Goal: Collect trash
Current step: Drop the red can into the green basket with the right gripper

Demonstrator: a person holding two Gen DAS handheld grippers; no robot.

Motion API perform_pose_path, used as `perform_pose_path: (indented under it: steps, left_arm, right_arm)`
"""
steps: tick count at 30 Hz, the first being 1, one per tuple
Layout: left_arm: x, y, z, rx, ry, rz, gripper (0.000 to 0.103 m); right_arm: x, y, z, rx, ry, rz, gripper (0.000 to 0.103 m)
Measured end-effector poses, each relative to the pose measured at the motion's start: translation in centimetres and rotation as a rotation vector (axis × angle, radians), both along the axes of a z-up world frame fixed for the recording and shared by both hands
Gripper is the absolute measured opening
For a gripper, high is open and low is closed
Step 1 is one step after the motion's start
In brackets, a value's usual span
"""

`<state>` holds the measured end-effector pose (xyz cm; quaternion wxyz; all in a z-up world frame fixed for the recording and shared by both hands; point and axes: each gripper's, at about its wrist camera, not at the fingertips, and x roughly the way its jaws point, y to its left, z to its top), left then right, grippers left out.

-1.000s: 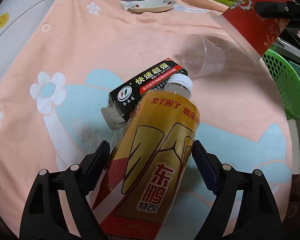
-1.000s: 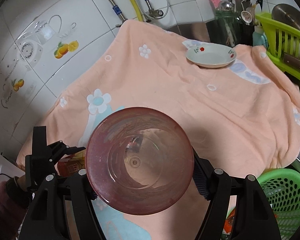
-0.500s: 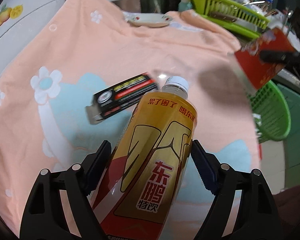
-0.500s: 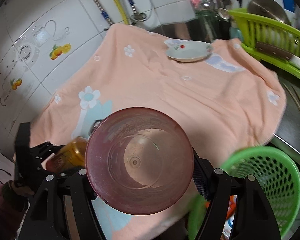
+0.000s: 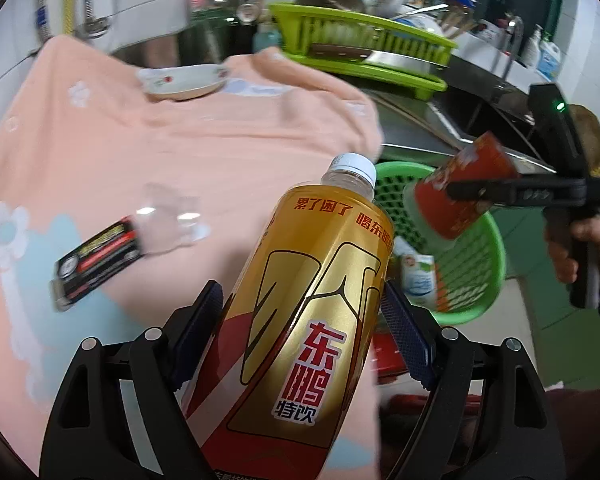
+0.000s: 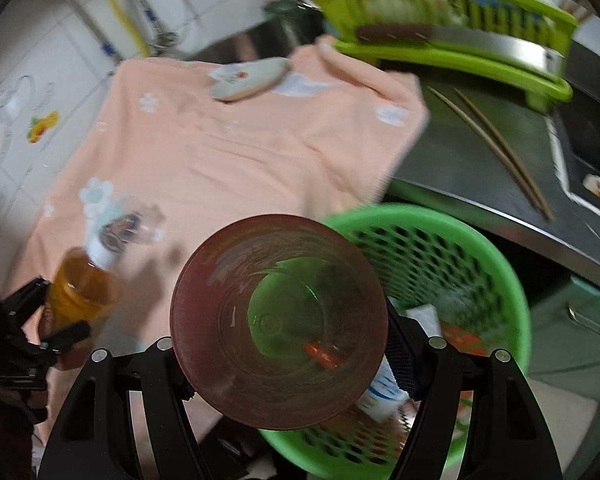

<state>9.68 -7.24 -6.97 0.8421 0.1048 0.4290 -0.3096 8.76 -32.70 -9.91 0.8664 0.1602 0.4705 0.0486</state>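
A golden drink bottle (image 5: 312, 360) with a white cap and red print sits between the pads of my left gripper (image 5: 300, 290), which is shut on it above the right edge of the peach cloth (image 5: 180, 152). My right gripper (image 6: 284, 360) is shut on a red paper cup (image 6: 240, 280), whose open mouth faces the camera. The cup (image 5: 460, 196) hangs tilted over the green basket (image 6: 420, 212). From the right wrist view the bottle (image 6: 80, 288) shows at the left, in the left gripper (image 6: 48, 320).
On the cloth lie a black box (image 5: 96, 260) and a clear plastic cup (image 5: 168, 220). A plate (image 5: 180, 80) sits at the far end. The basket (image 5: 488, 280) holds a white carton (image 5: 416, 276) and red scraps. Chopsticks (image 6: 500, 152) lie on the steel counter by a green dish rack (image 6: 440, 60).
Both grippers swung right, away from the middle of the cloth. The red cup now hangs over the green basket, and the bottle has come to the cloth's right edge.
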Motion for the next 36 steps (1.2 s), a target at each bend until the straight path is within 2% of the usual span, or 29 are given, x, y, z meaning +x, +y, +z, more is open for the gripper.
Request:
perform_pose_path:
  steps: [4,9,13,16,21,36]
  left_arm:
    - [-0.5,-2.3,0.0,-0.015,0.007,-0.032,0.079]
    - [-1.5,-4.0,-0.2,-0.011,0.009,-0.057,0.079]
    - [-2.0,-4.4,-0.5,-0.004,0.020,-0.056,0.079]
    - [-2.3,-4.5,-0.7,0.000,0.025,-0.053,0.079]
    - [-2.7,-5.1,-1.0,0.003,0.034,-0.059,0.079]
    - [-2.5,-9.2,-2.1,0.013,0.060,-0.136,0.078]
  right_arm:
    - [-0.8,-2.3,-1.9,0.006,0.058,-0.049,0.069]
    - [-0.7,-4.2,-5.0,0.123,0.153,-0.078,0.069]
    - [-0.4,-3.9,-6.5,0.172,0.206,-0.072,0.069]
    - [0.0,-3.4,-7.3,0.168,0.225,-0.060,0.070]
    - [0.5,-3.3,-7.5,0.175,0.206,-0.056,0.081]
    - [-2.7,-6.7,-3.9,0.083,0.112,-0.121,0.082]
